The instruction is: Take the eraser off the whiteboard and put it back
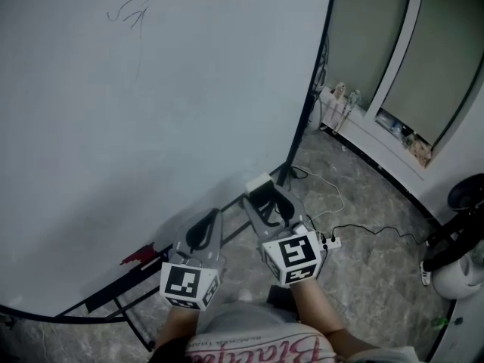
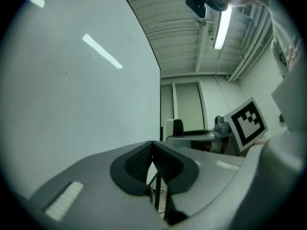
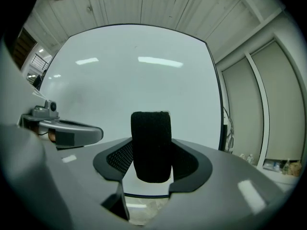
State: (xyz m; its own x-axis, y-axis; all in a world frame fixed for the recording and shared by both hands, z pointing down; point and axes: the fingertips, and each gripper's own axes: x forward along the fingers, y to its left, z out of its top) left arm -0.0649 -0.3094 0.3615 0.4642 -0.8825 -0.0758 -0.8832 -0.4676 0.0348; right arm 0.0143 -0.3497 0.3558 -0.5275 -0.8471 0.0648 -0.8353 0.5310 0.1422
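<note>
Right gripper (image 1: 266,203): jaws are clamping the eraser (image 3: 151,145) by its two sides. The eraser is standing upright between them, long axis vertical, with its dark felt face turned back toward the camera and its pale back toward the whiteboard (image 3: 144,75). The board is lying straight ahead of these jaws. The eraser is looking clear of the surface, near the lower edge.

Left gripper (image 2: 153,163): hanging just beside, jaws pressed together on nothing.

Judgement: the right hand is carrying the return, a straight push forward with the eraser kept square to the board.
</note>
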